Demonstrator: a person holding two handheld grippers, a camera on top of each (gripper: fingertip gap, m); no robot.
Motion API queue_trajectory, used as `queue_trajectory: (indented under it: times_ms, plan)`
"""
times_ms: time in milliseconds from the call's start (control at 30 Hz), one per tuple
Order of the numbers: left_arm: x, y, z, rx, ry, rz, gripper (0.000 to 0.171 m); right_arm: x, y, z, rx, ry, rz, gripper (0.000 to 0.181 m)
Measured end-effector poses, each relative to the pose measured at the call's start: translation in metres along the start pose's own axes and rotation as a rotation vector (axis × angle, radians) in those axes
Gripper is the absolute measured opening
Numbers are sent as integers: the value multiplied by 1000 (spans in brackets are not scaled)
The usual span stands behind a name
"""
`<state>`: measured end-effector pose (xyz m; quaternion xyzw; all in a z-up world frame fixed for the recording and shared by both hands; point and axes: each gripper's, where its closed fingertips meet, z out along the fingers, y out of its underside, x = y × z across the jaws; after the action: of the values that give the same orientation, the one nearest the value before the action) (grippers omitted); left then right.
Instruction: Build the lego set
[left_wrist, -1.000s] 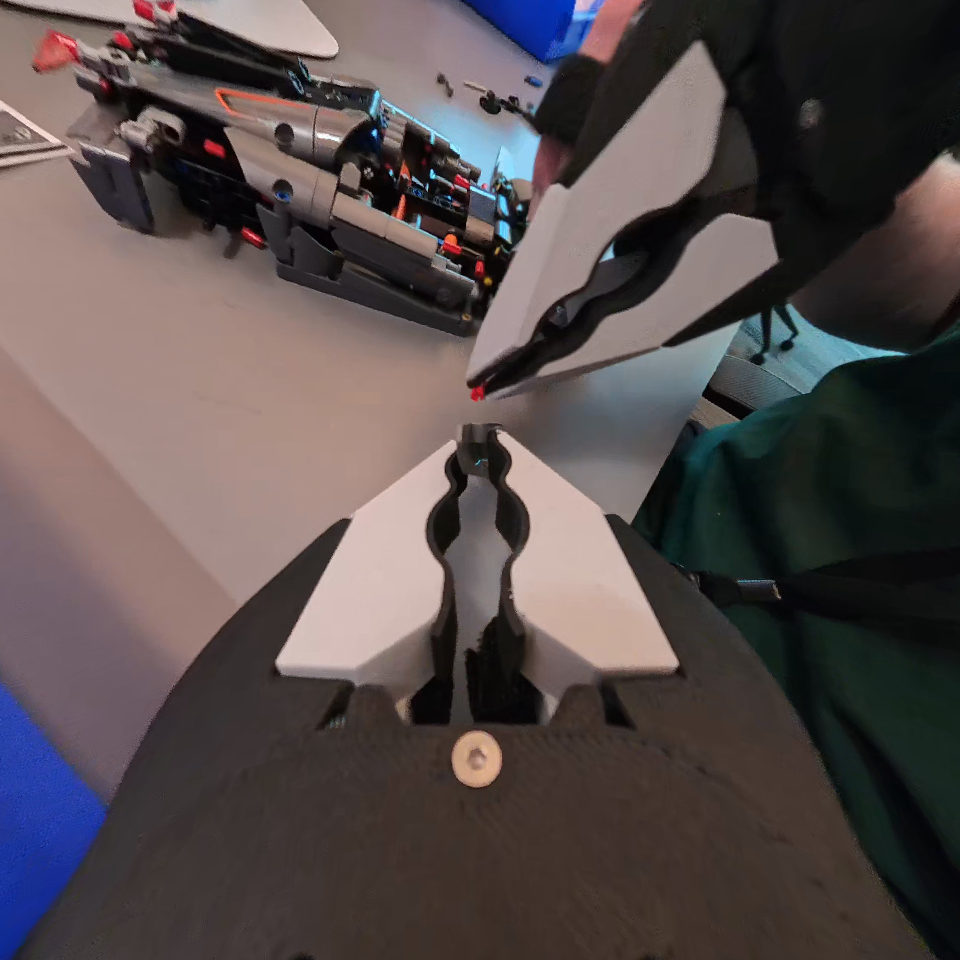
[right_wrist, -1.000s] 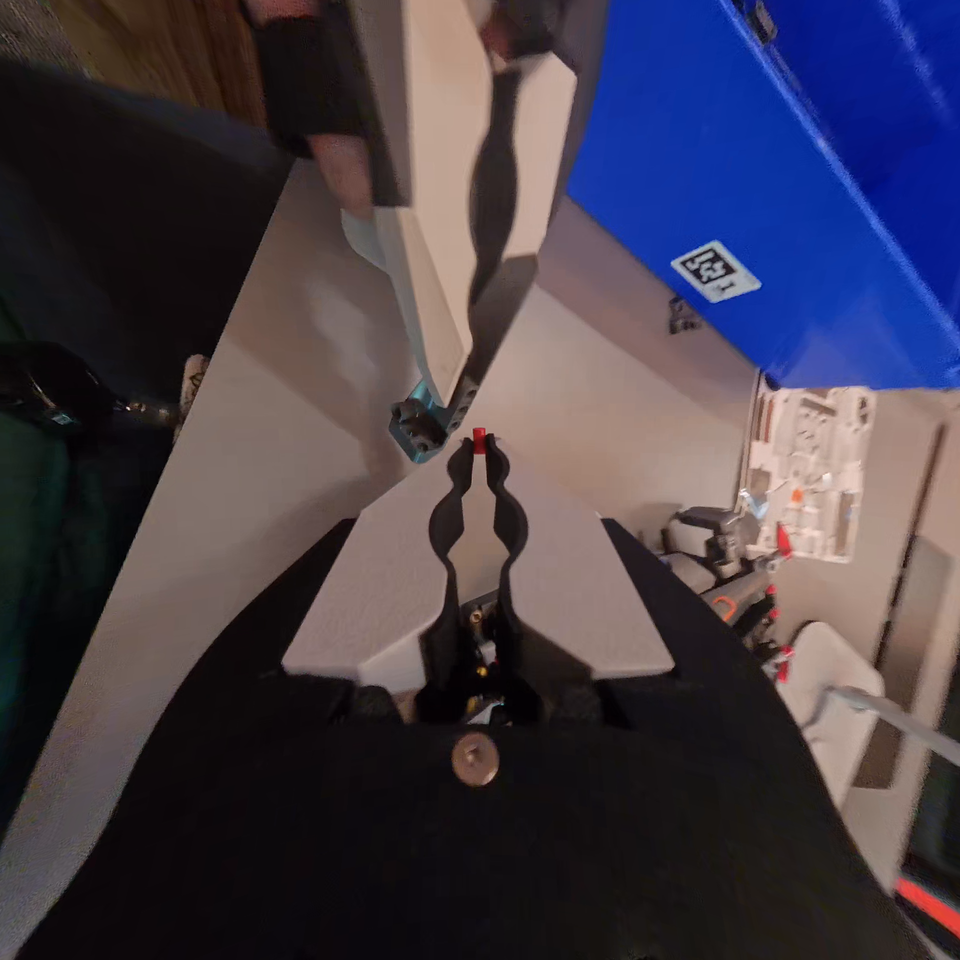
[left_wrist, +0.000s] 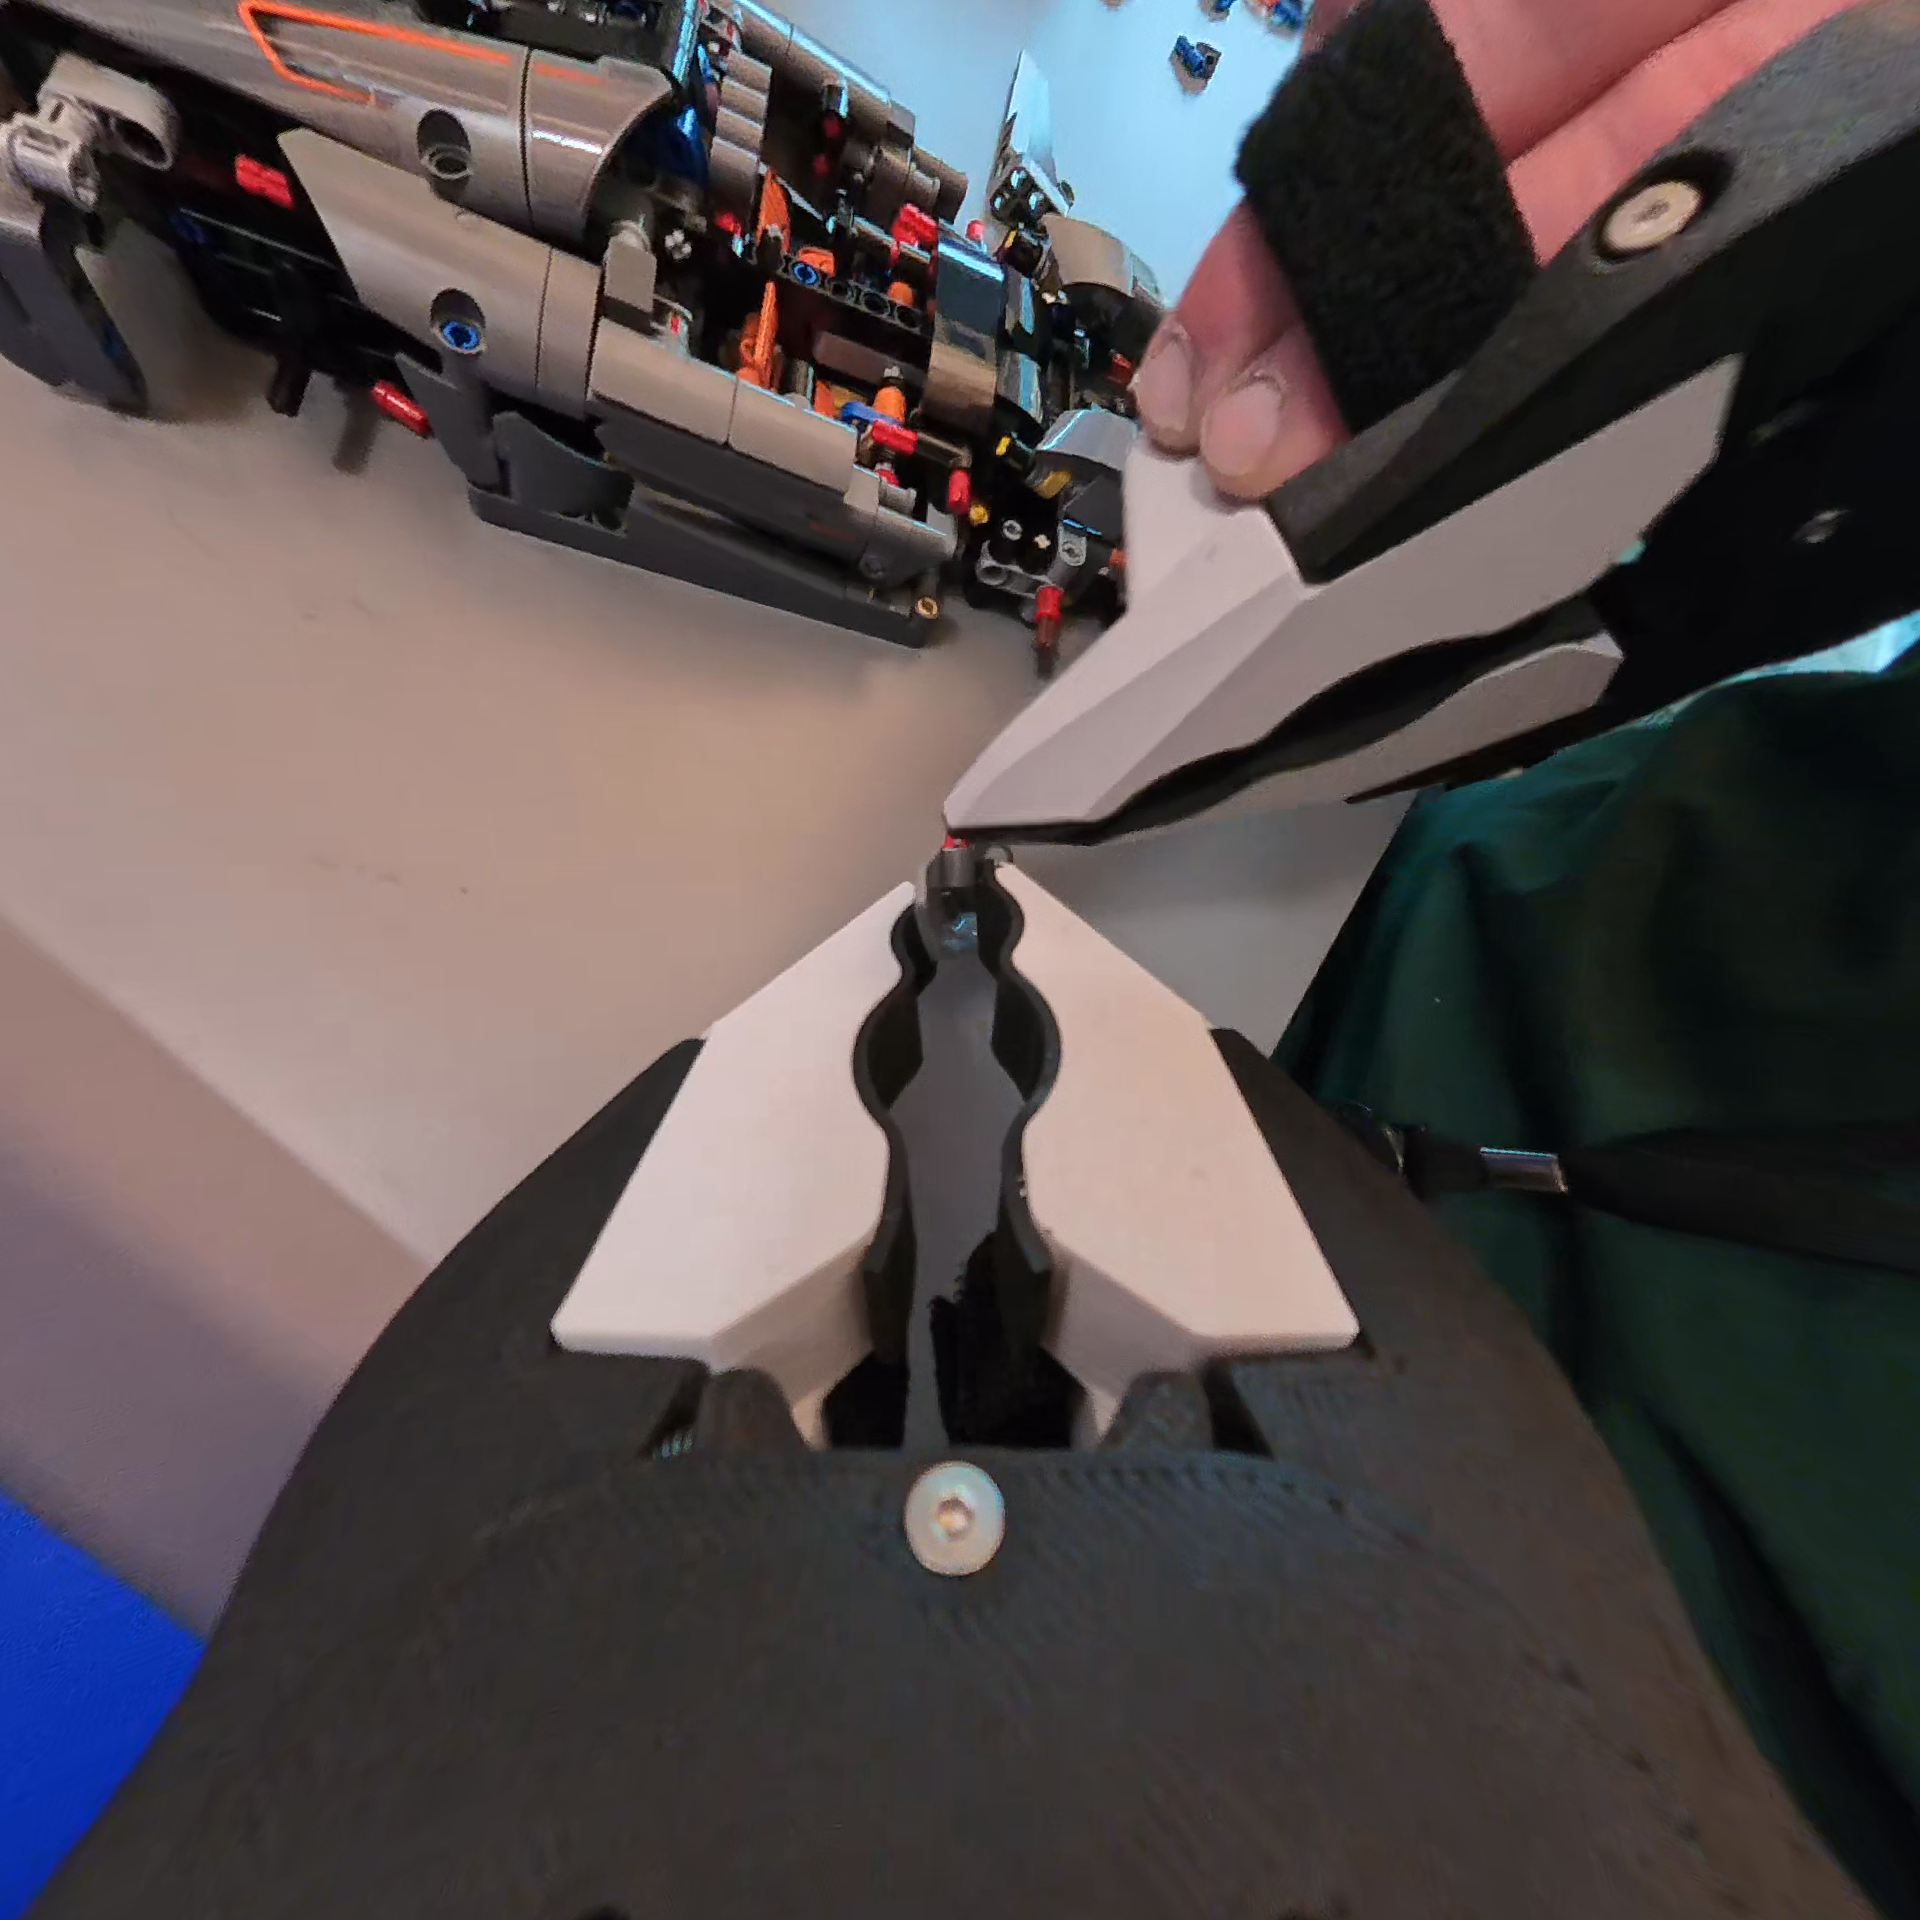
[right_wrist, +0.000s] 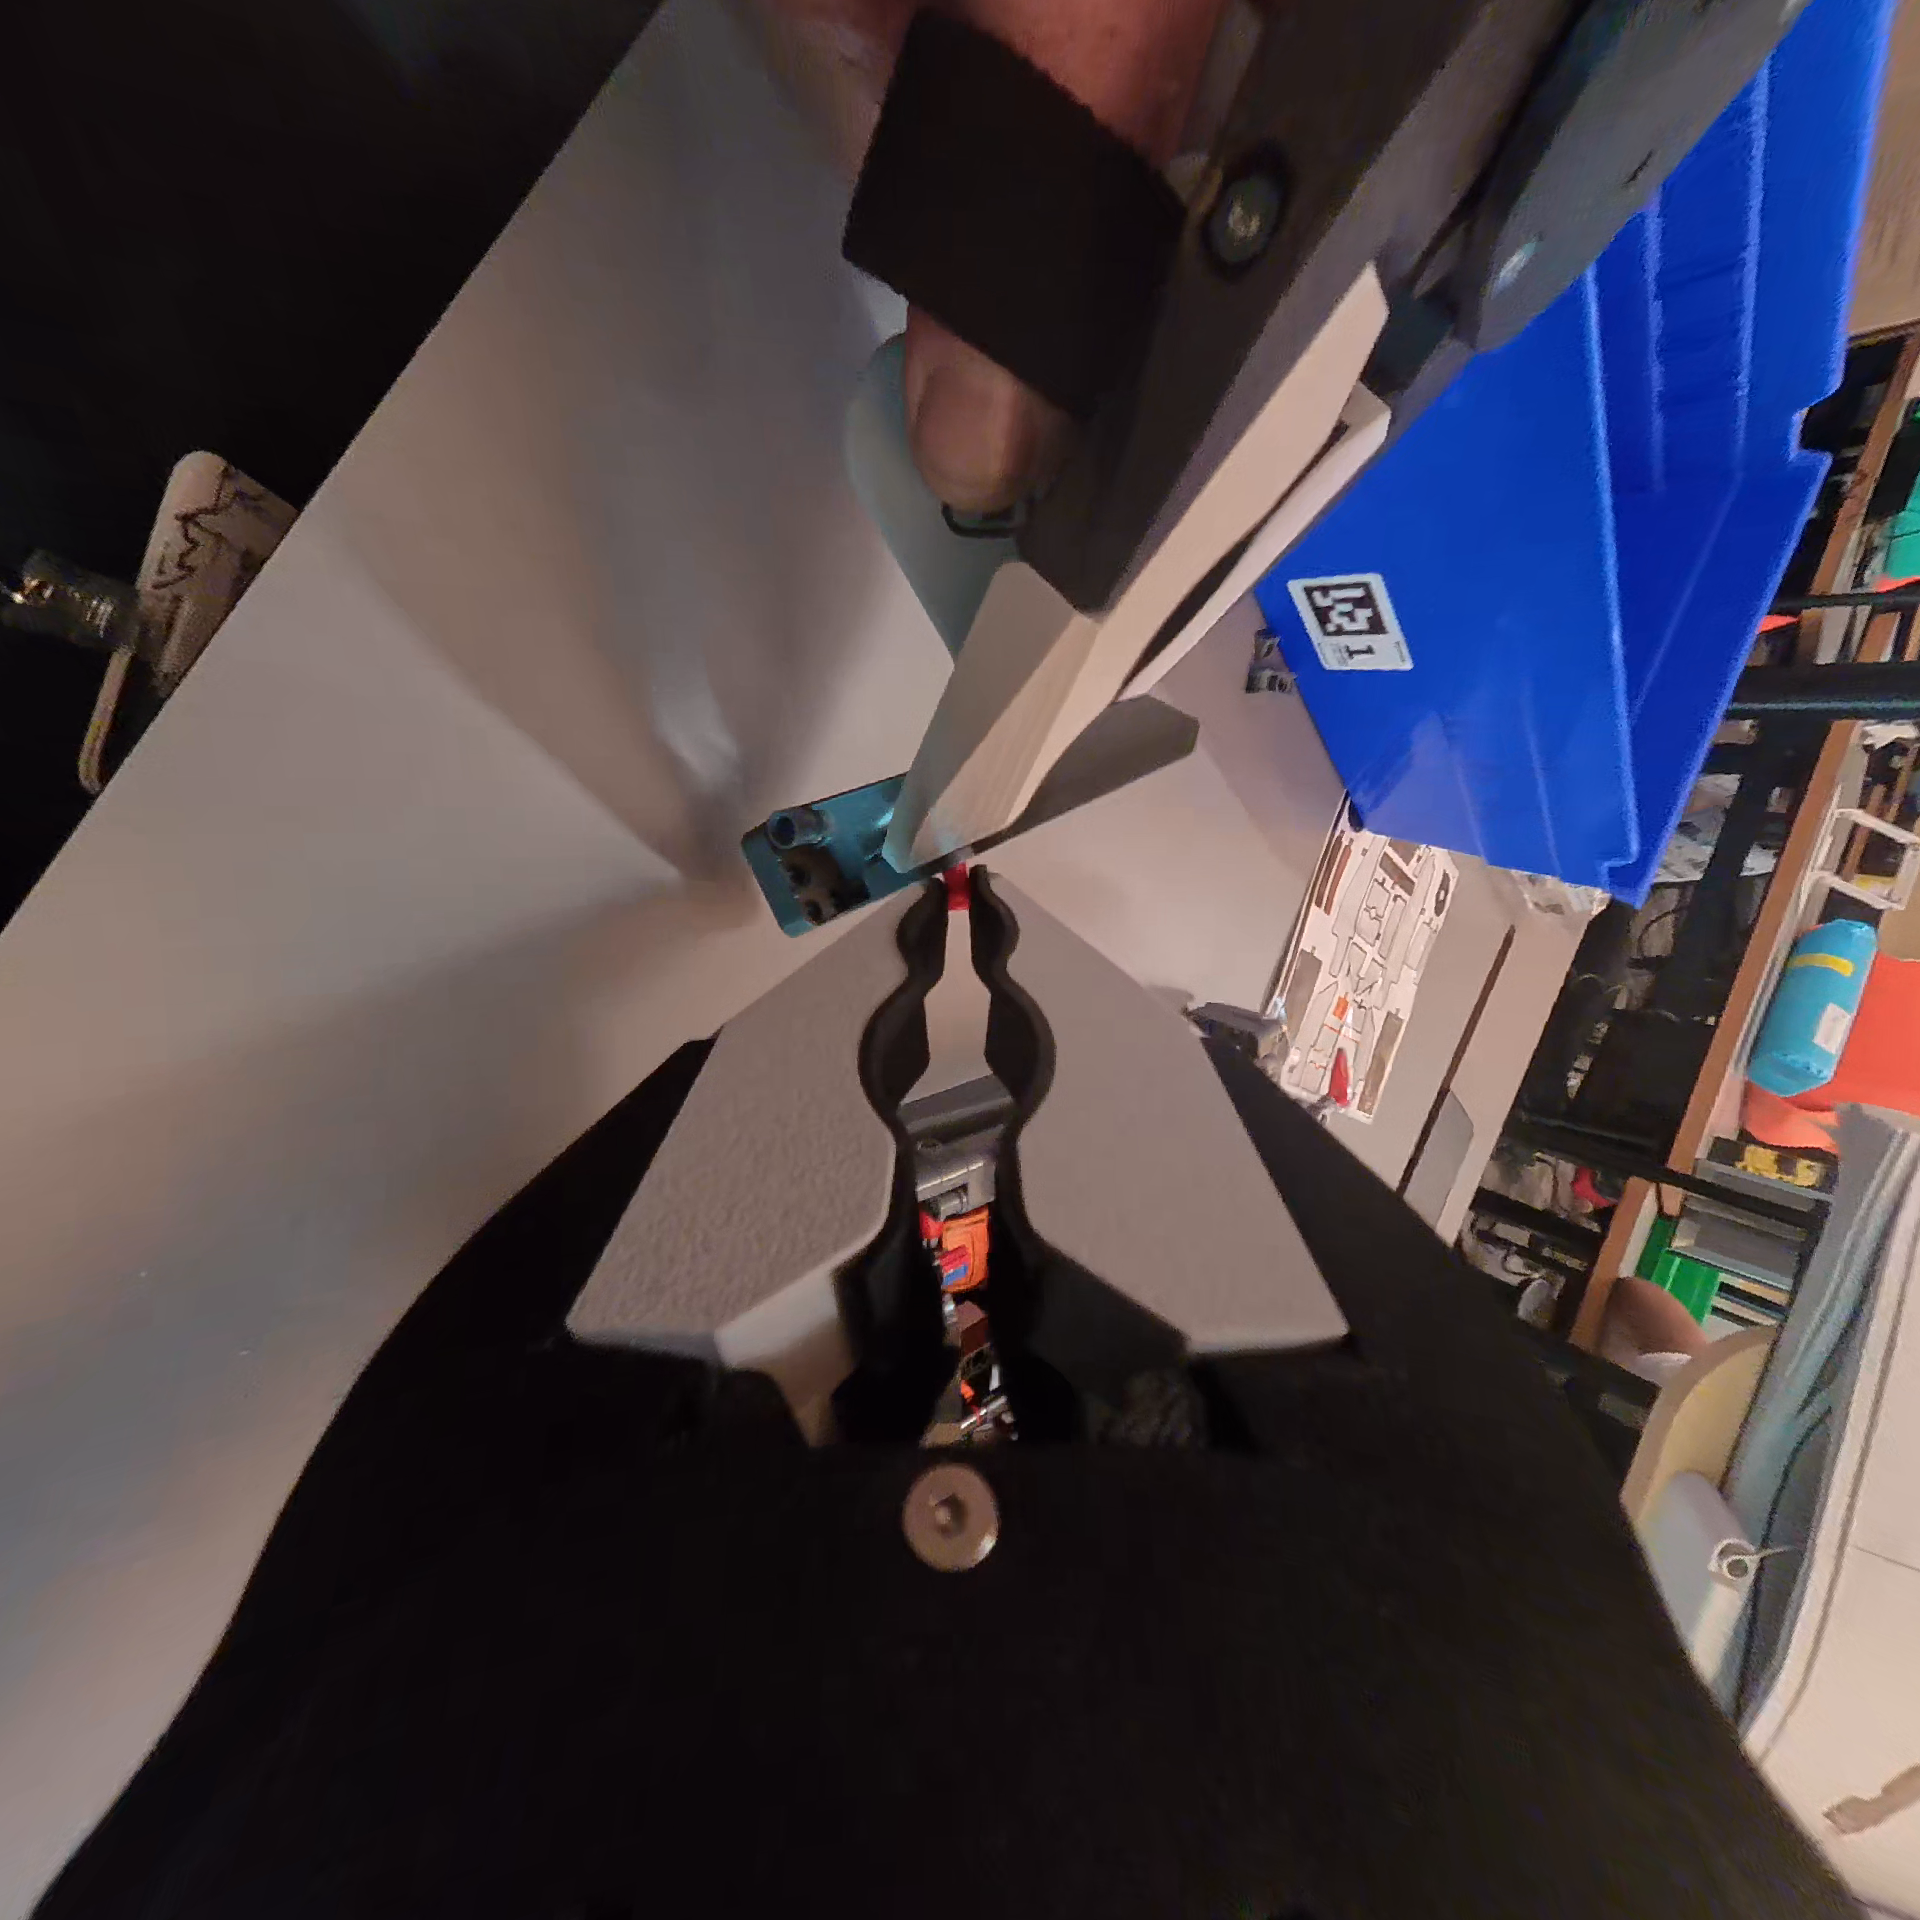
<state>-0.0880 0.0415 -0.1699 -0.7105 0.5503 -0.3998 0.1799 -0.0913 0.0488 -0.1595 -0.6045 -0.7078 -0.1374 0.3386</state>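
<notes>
The left gripper pinches a small teal connector block; the right gripper pinches a red pin, its tip apparently at the block, likely to seat it. The half-built lego model lies beyond. A blue bin stands nearby, contents hidden.

I have brought my right gripper down from just apart until its red pin touches the grey connector piece in my left gripper.
</notes>
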Motion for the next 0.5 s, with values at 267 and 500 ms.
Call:
queue_trajectory:
  times_ms: [267,500]
  plan:
    - [-3,-1,4,-42,-38,36,5,-1,-1,-1,42,-4,10,0]
    - [-2,0,5,18,-22,15,5,6,14,-10,88,-33,215,0]
